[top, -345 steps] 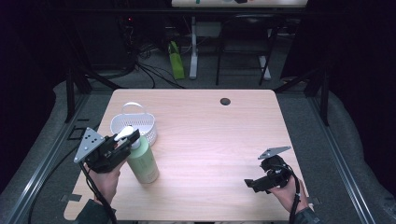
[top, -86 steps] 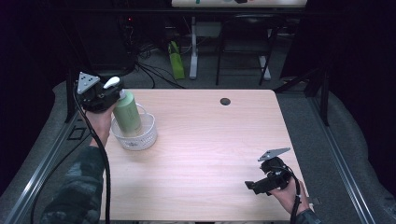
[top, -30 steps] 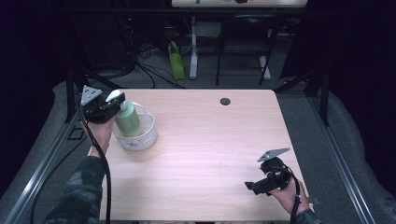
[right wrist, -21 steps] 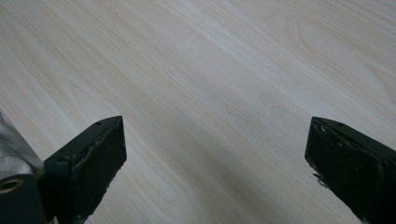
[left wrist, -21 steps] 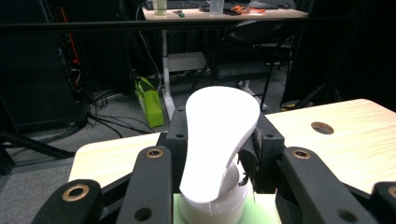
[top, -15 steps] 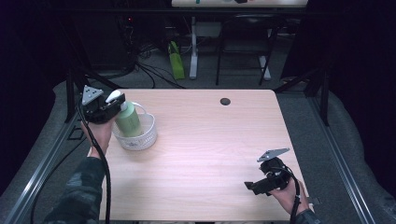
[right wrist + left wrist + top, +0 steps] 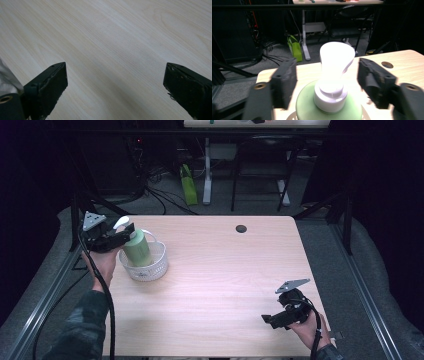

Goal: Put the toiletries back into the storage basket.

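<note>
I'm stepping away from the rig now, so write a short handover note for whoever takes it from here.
Left gripper: open, jaws either side of the bottle's white pump top, not touching it.
Right gripper: open, low over the bare table at the near right corner, holding nothing.
Bottle: green, standing in the white basket at the table's left, leaning a little.
Done: bottle is in the basket and let go.
Left: probably just draw the left gripper back without knocking the pump top; check the bottle stays put.
</note>
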`<state>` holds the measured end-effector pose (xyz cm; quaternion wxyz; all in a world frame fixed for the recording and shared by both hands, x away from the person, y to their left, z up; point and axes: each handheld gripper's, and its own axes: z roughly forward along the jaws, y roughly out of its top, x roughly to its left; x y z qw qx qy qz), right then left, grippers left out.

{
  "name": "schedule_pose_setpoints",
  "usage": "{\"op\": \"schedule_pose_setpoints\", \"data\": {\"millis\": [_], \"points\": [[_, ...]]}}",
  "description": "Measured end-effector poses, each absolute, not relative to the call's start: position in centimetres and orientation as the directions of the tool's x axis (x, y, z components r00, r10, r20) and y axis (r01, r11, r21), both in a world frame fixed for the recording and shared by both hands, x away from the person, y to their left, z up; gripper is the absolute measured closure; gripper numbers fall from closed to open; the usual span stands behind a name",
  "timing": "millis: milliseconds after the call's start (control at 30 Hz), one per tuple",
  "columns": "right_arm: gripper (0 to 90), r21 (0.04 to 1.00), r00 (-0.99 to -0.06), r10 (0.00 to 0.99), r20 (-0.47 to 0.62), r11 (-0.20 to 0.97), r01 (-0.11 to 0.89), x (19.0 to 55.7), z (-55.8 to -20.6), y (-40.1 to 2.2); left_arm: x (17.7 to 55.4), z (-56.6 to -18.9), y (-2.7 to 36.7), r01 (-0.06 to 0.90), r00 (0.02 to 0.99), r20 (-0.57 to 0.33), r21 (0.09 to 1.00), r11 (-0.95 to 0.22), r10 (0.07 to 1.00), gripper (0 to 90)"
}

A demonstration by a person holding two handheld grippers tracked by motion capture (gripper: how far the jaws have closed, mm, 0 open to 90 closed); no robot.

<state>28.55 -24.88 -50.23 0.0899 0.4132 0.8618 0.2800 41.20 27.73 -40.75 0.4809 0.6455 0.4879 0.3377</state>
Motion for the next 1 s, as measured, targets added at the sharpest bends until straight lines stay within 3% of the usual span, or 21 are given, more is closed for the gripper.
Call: {"op": "schedule_pose_setpoints", "data": {"millis": [167, 867, 1000], "points": [[5.0, 0.559, -0.643, 0.763, 0.074, 0.502, 0.66, 28.5, -50.2, -24.9, 40.4, -39.9, 27.6, 0.312, 0.293, -0.004, 0.946, -0.092, 0.956, 17.6], [5.0, 0.559, -0.641, 0.764, 0.072, 0.502, 0.66, 28.5, -50.1, -24.8, 36.2, -38.7, 27.6, 0.371, 0.311, 0.027, 0.917, -0.148, 0.95, 0.1], [5.0, 0.558, -0.64, 0.765, 0.071, 0.501, 0.662, 28.5, -50.1, -24.8, 35.2, -38.9, 27.6, 0.375, 0.319, 0.027, 0.915, -0.152, 0.947, 0.1]]}}
